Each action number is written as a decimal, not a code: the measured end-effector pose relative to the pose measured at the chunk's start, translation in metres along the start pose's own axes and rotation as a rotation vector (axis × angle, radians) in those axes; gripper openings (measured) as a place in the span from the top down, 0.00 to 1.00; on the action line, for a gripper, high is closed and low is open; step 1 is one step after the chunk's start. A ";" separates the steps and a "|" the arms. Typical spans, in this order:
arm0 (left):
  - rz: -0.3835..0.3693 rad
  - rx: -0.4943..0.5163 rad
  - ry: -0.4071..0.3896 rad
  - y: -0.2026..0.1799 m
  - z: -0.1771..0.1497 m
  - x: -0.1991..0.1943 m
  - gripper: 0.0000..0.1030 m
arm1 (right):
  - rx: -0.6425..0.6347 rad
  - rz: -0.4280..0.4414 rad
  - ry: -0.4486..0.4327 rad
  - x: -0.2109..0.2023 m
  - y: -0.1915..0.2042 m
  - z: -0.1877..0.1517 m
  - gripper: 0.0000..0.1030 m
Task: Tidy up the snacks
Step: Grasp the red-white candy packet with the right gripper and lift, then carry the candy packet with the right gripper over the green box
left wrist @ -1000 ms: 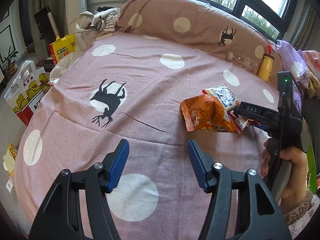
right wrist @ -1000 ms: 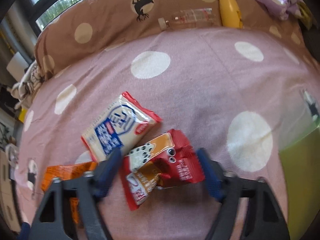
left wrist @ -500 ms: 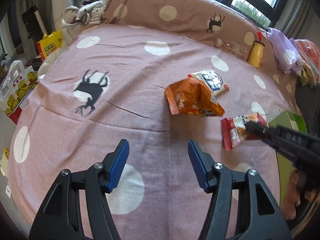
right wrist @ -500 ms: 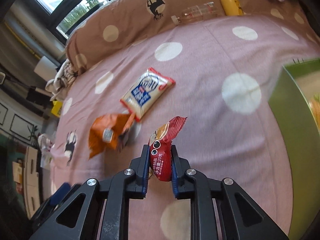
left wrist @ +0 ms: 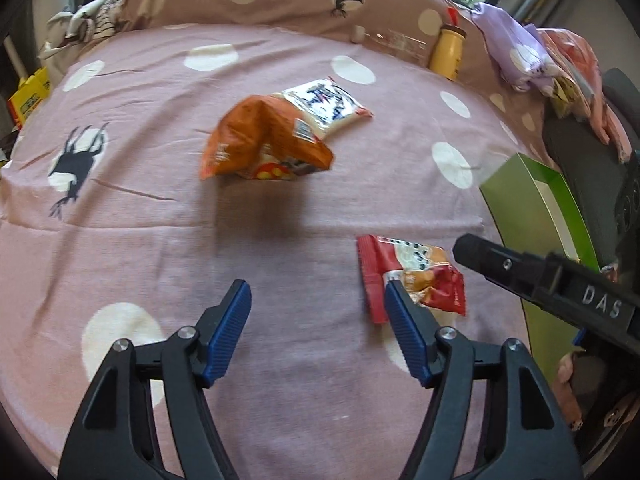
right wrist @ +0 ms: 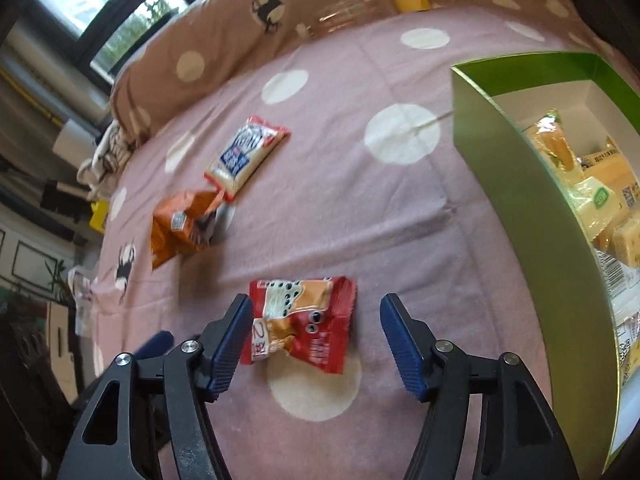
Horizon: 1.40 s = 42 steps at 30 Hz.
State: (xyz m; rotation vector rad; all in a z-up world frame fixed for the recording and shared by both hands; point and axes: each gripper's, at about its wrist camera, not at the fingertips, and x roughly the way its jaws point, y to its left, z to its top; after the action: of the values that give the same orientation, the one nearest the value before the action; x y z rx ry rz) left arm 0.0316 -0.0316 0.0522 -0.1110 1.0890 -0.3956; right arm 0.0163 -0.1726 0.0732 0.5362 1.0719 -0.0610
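Observation:
A red snack packet (right wrist: 304, 320) lies flat on the pink dotted bedspread (right wrist: 360, 216), just ahead of my right gripper (right wrist: 316, 312). Its jaws are opening; the pads do not press on the packet, which sits close to the left finger. My left gripper (left wrist: 316, 300) hangs over bare bedspread, jaws also opening with nothing between them. The red packet (left wrist: 412, 276) shows just past its right finger. Farther back lie an orange packet (left wrist: 264, 144) and a white-and-blue packet (left wrist: 328, 104), touching each other. The open green box (right wrist: 500, 160) stands on the right.
Several yellow snack packs (right wrist: 592, 184) fill the green box. A yellow bottle (left wrist: 448, 52) and a clear bottle (left wrist: 396, 40) lie against the brown dotted pillow at the back. Purple and pink bags (left wrist: 520, 52) are heaped at the far right. The bed's left edge drops to floor clutter.
My right gripper was shut on the red packet, held up on edge; now it has let go and the packet lies flat on the bedspread. My left gripper shifted right and its jaws widened.

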 end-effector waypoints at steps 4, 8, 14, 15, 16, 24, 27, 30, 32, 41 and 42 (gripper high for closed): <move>-0.037 0.026 0.025 -0.011 0.000 0.010 0.29 | 0.051 0.052 0.046 0.013 -0.013 0.004 0.36; -0.056 0.029 0.069 -0.020 -0.001 0.026 0.31 | 0.076 0.096 0.068 0.021 -0.018 0.005 0.36; -0.103 0.049 0.059 -0.036 -0.004 0.032 0.50 | 0.047 0.095 0.079 0.031 -0.007 0.001 0.38; -0.122 0.049 0.057 -0.037 -0.004 0.032 0.54 | 0.039 0.087 0.074 0.029 -0.008 0.001 0.38; -0.139 0.045 0.056 -0.038 -0.004 0.032 0.60 | 0.029 0.075 0.071 0.028 -0.008 0.000 0.39; -0.180 0.050 -0.021 -0.054 -0.001 0.009 0.59 | 0.015 0.089 0.013 0.004 -0.009 0.000 0.40; -0.180 0.080 -0.072 -0.069 0.000 -0.003 0.59 | -0.012 0.077 -0.053 -0.015 -0.006 0.001 0.40; -0.189 0.122 -0.118 -0.089 0.003 -0.013 0.59 | -0.023 0.058 -0.134 -0.038 -0.008 0.003 0.40; -0.199 0.151 -0.140 -0.101 0.006 -0.017 0.59 | -0.015 0.061 -0.184 -0.053 -0.014 0.007 0.40; -0.263 0.352 -0.208 -0.175 0.018 -0.020 0.57 | 0.111 0.083 -0.373 -0.112 -0.073 0.012 0.40; -0.273 0.369 -0.208 -0.182 0.019 -0.018 0.57 | 0.131 0.083 -0.389 -0.117 -0.082 0.012 0.40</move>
State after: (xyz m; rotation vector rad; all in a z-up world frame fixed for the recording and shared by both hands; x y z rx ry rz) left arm -0.0057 -0.1954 0.1268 0.0276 0.7828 -0.8059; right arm -0.0555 -0.2740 0.1449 0.6560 0.6687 -0.1573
